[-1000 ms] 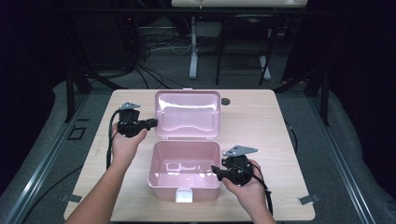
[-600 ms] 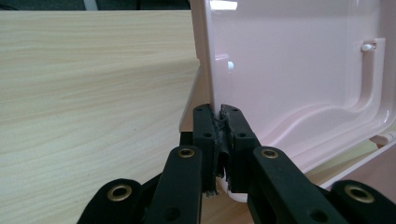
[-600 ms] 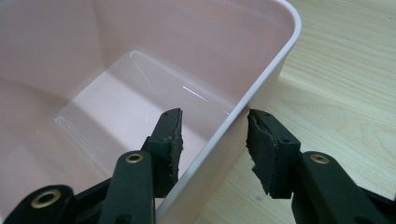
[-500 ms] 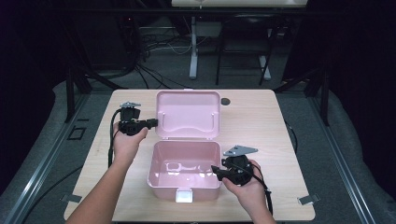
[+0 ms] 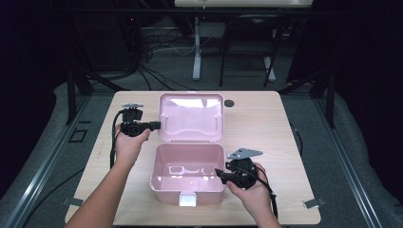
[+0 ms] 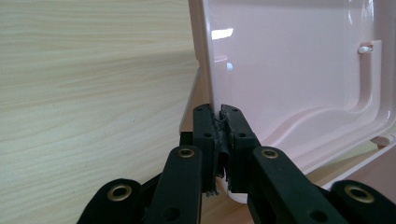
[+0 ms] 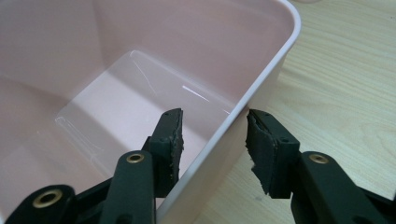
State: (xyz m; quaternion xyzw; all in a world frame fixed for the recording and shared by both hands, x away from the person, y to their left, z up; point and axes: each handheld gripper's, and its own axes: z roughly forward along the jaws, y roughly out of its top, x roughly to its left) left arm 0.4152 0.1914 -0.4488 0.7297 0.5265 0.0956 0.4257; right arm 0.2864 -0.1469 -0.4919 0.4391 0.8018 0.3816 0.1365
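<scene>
Pink box (image 5: 188, 173), mid-table, near side; lid (image 5: 191, 117) raised behind it. Left gripper (image 6: 218, 122): jaws clamped on lid's left edge. Right gripper (image 7: 213, 140): jaws parted, straddling box's right wall, not touching it. Bare wooden table (image 5: 266, 123) left and right of box.

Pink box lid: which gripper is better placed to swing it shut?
Left, probably. The left gripper is shut on the edge of the upright lid. The right gripper straddles the wall of the box, jaws open, far from the lid.
</scene>
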